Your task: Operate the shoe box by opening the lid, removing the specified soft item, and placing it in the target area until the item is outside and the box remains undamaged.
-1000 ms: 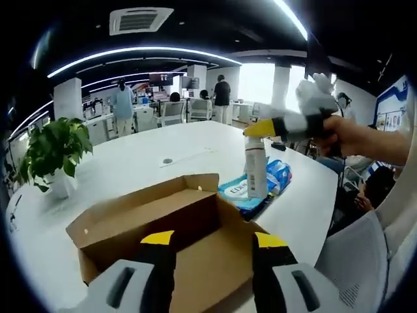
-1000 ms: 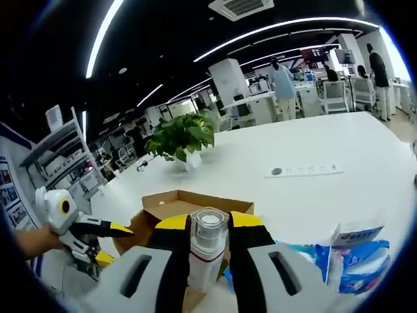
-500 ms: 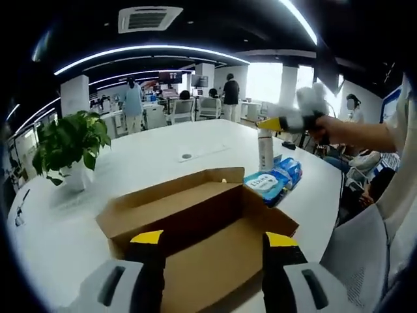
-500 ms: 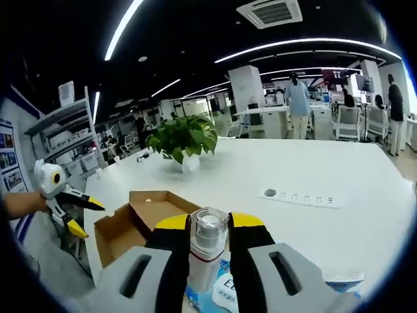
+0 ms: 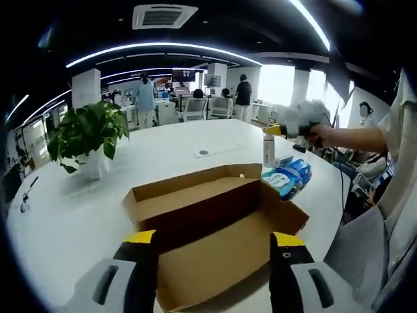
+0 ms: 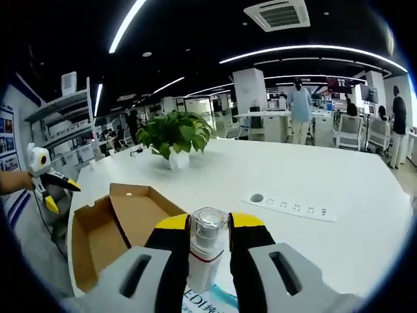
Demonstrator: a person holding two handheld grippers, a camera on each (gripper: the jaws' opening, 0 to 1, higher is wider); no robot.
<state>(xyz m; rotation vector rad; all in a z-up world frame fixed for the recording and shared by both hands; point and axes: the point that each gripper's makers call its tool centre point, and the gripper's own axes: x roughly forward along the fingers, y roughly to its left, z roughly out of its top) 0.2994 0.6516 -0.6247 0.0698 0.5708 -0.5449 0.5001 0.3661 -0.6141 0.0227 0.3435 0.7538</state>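
— Closest, in the left gripper view? Left gripper [image 5: 212,251], yellow-tipped fingers spread wide, nothing between them, hanging over the near edge of the open shoe box [image 5: 215,228].

— And inside the box? Bare brown cardboard, lid flaps folded out flat on the white table [image 5: 71,215].

— Past the box? Blue soft pack [image 5: 287,178] lying on the table, touching the box's far right corner, outside it. Just behind the pack, a white bottle [image 5: 268,149] standing upright, pinched by the right gripper [image 5: 277,130] in a hand [image 5: 326,135].

— Same thing in the right gripper view? Yes. Right gripper [image 6: 208,228] clenched tight on the bottle [image 6: 207,251], clear cap on top. Bit of the blue pack [image 6: 205,301] under it. Box [image 6: 107,225] off to the left, open. Left gripper [image 6: 55,192] further left, fingers apart.

— Further back? White power strip [image 6: 290,205] set in the table, then a green plant [image 6: 172,134] in a white pot. Far away, people [image 6: 301,111] standing by desks.
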